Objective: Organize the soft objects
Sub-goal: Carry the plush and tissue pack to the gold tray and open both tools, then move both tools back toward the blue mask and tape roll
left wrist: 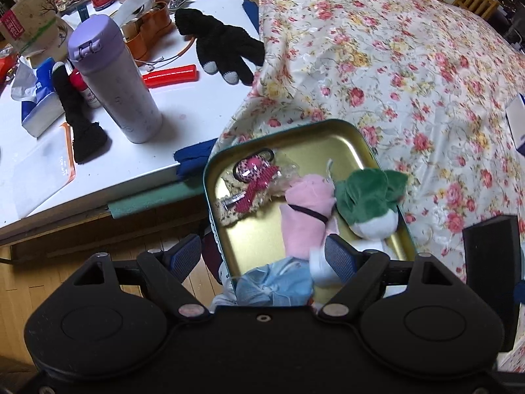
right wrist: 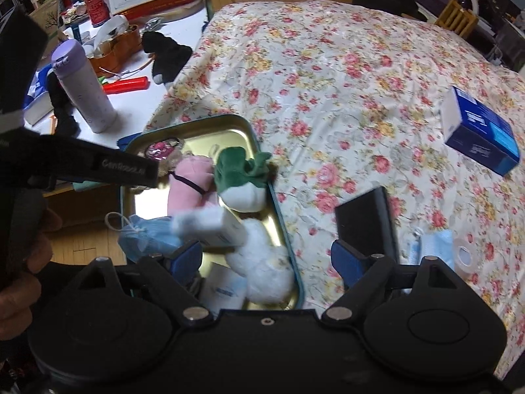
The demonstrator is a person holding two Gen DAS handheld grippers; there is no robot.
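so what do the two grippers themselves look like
Both are matte black plastic with two round discs at the base, black linkage arms on silver pivot pins, and ribbed blue finger pads. The left gripper and right gripper look alike. In the right wrist view, the left unit's black body carries pale "GenRobot.ai" lettering, and a bare hand grips its handle.

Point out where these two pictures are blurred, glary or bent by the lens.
Left wrist view: glare whitens the white tabletop, the gold-lined metal tin shines, and the tabletop's edge bows from fisheye. Right wrist view: a small white box over the tin is smeared by motion blur, while the blue carton on the floral bedspread stays sharp.
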